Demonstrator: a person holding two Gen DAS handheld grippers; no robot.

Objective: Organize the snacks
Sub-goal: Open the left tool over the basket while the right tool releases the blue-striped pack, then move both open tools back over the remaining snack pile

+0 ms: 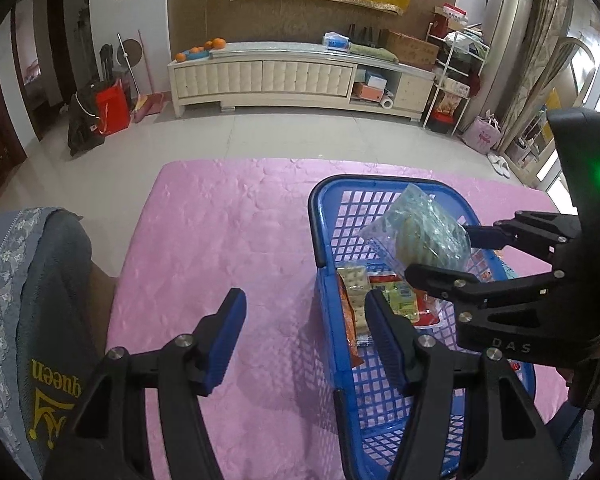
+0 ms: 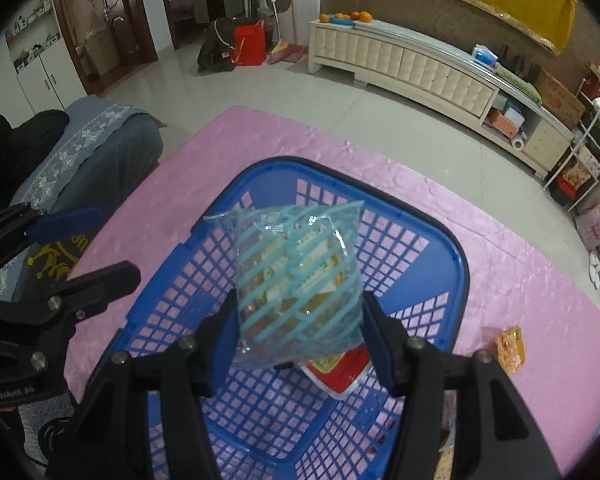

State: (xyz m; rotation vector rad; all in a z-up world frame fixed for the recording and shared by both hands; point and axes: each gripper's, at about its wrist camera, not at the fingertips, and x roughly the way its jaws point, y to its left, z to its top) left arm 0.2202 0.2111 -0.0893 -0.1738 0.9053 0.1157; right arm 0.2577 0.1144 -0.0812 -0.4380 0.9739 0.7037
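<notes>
right gripper [image 2: 298, 334] clamped on clear snack bag with blue stripes [image 2: 296, 280], held over blue basket [image 2: 456, 264] on pink-covered table [image 1: 220, 240]. basket holds cracker pack [image 1: 354, 284], yellow-green pack [image 1: 400, 296], red pack [image 2: 340, 372]. left gripper [image 1: 304, 340] open, empty, straddling basket's left rim. orange packet [image 2: 510, 348] near table's right edge

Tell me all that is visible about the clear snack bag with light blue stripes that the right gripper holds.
The snack bag is a clear, crinkly plastic pouch printed with light blue diagonal stripes; pale yellow pieces show inside. It looks sealed and full. The right gripper clamps its lower part between both blue pads, so it stands tilted in the air above the blue basket, touching nothing else. Other snack packets lie below it in the basket.
</notes>
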